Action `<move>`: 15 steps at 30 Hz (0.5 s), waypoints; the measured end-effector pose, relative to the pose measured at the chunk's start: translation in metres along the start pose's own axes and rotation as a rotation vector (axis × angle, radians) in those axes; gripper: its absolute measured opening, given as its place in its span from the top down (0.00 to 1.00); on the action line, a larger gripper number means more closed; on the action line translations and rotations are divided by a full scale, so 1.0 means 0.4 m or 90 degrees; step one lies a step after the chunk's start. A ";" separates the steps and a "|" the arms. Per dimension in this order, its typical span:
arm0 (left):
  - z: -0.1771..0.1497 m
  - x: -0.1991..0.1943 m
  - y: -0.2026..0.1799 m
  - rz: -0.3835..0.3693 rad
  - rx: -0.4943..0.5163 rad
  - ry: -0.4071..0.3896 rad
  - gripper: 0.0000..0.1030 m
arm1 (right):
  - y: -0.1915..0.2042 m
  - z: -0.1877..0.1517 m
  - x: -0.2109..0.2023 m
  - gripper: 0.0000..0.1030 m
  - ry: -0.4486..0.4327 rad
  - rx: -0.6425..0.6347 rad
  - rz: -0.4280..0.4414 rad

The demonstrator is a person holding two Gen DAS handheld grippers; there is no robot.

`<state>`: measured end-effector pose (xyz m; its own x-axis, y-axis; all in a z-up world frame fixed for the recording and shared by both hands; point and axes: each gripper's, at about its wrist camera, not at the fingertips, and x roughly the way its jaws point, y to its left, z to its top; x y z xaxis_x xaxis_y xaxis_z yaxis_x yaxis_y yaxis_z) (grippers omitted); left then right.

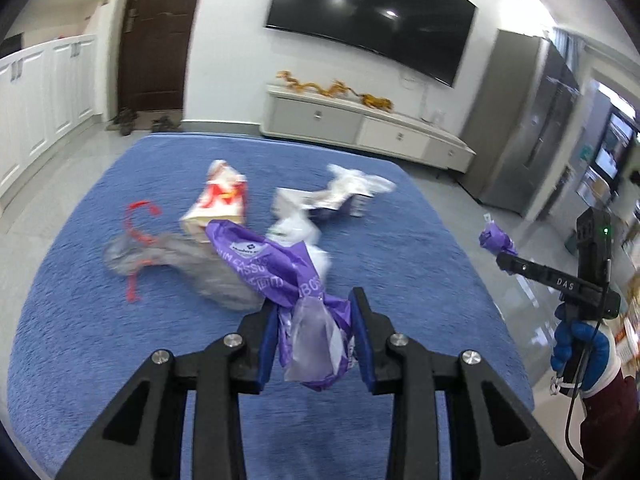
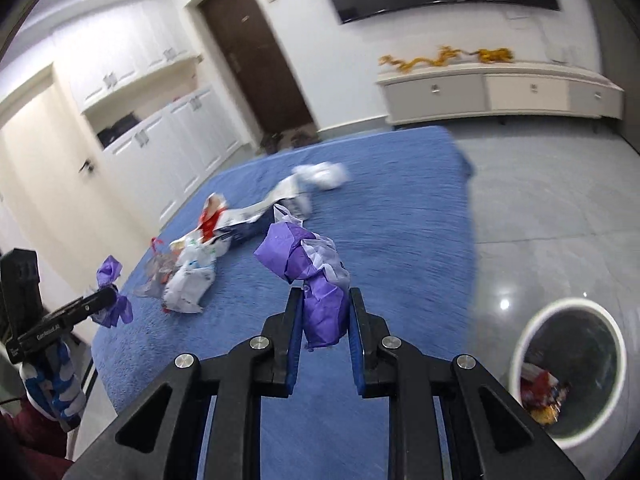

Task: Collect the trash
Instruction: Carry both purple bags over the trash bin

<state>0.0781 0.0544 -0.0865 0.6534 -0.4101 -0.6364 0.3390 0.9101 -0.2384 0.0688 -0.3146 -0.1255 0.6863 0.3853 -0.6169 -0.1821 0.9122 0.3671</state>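
My left gripper is shut on a crumpled purple wrapper and holds it above the blue rug. It also shows in the right wrist view with its purple wrapper. My right gripper is shut on another purple wrapper; it also shows in the left wrist view with a purple scrap. On the rug lie a red-and-white paper bag, a clear bag with red string and white wrappers.
A white trash bin with some trash inside stands on the grey floor at the right of the rug. A low TV cabinet, a wall TV, a brown door and white cupboards line the walls. A steel fridge stands right.
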 end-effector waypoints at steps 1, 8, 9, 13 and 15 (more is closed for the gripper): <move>0.003 0.009 -0.020 -0.007 0.009 0.004 0.69 | -0.021 -0.005 -0.019 0.80 -0.007 0.011 -0.006; 0.050 0.137 -0.234 -0.068 0.116 0.049 0.69 | -0.210 -0.059 -0.153 0.80 -0.061 0.111 -0.079; 0.057 0.164 -0.269 -0.078 0.132 0.058 0.69 | -0.238 -0.070 -0.165 0.80 -0.065 0.125 -0.091; 0.082 0.283 -0.434 -0.118 0.203 0.098 0.69 | -0.333 -0.112 -0.181 0.80 -0.068 0.177 -0.129; 0.086 0.335 -0.509 -0.135 0.231 0.116 0.69 | -0.382 -0.139 -0.176 0.80 -0.062 0.202 -0.152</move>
<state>0.1200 -0.1879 -0.0981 0.4253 -0.5379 -0.7278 0.6883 0.7145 -0.1259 0.0092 -0.4734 -0.1769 0.7488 0.1391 -0.6480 0.2064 0.8801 0.4275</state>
